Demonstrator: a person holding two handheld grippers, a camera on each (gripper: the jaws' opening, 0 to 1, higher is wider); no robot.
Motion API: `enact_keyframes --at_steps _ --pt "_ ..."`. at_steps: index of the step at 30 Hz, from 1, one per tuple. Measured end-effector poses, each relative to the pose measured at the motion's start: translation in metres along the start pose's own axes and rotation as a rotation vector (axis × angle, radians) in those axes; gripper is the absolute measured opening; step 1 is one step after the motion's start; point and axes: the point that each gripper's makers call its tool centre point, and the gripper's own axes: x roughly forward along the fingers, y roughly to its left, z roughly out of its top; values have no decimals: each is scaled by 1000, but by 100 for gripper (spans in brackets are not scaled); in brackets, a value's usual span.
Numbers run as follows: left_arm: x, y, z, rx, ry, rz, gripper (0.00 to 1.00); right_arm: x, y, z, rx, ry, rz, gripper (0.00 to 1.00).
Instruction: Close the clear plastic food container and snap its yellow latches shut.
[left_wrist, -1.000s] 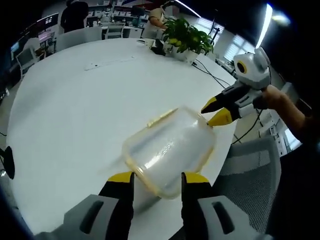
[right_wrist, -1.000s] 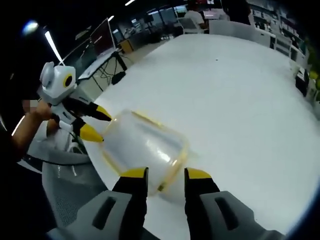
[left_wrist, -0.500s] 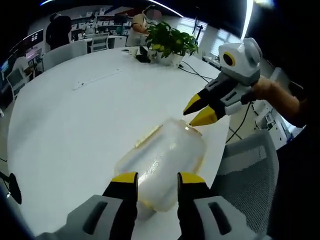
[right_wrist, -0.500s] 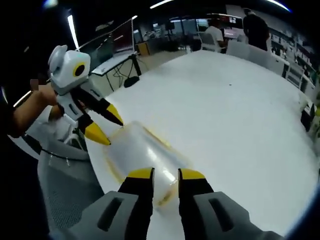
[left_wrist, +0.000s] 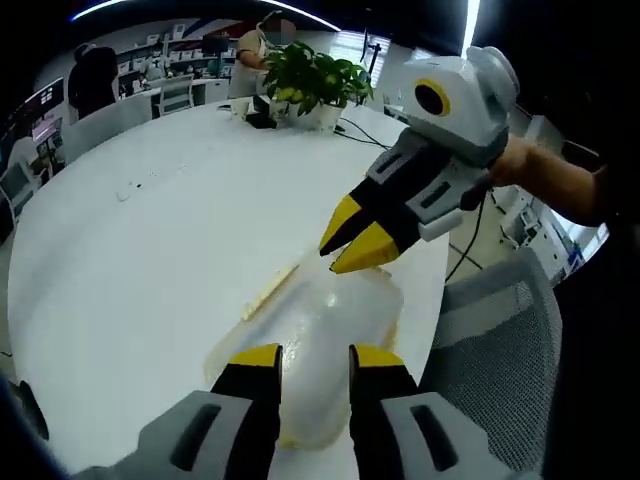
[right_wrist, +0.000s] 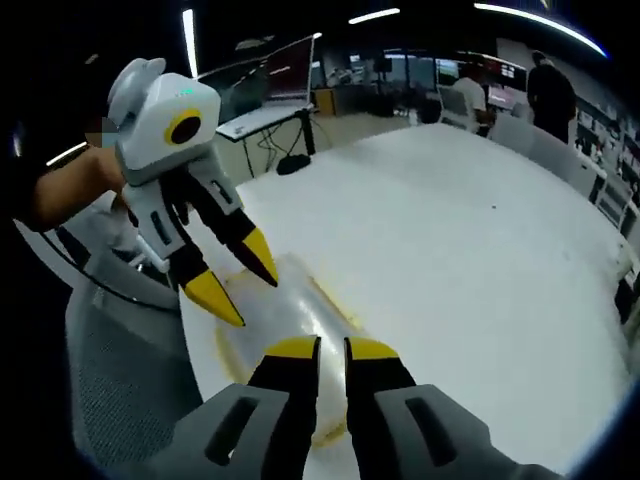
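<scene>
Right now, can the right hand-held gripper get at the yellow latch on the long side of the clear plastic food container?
Probably yes. The right hand-held gripper hangs just above the clear plastic food container, and nothing lies between its tips and the yellow latch on the white table.

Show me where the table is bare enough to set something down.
Bare: the wide white table between the container and the plant, and the far stretch in the right gripper view. Crowded: the near edge by the chair, where both claws, left and right, flank the container.
</scene>
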Motion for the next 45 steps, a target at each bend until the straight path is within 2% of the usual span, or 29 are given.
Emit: enact_keyframes --at_steps 11,20,28,34,41,45 --pt "14 -11 3 89 16 -39 15 18 6 4 -55 21 48 0" --pt "21 -18 1 130 34 -66 15 29 11 10 -109 23 81 0" --pt "20 -27 -2 167 41 -85 15 34 10 14 -160 45 101 9" --pt "20 -34 -7 197 53 -94 17 37 5 13 -167 75 119 17" --pt "18 -41 -11 246 41 -100 20 39 4 8 -164 119 173 29" --pt "18 -44 -13 282 36 -100 22 41 3 5 -168 139 201 31"
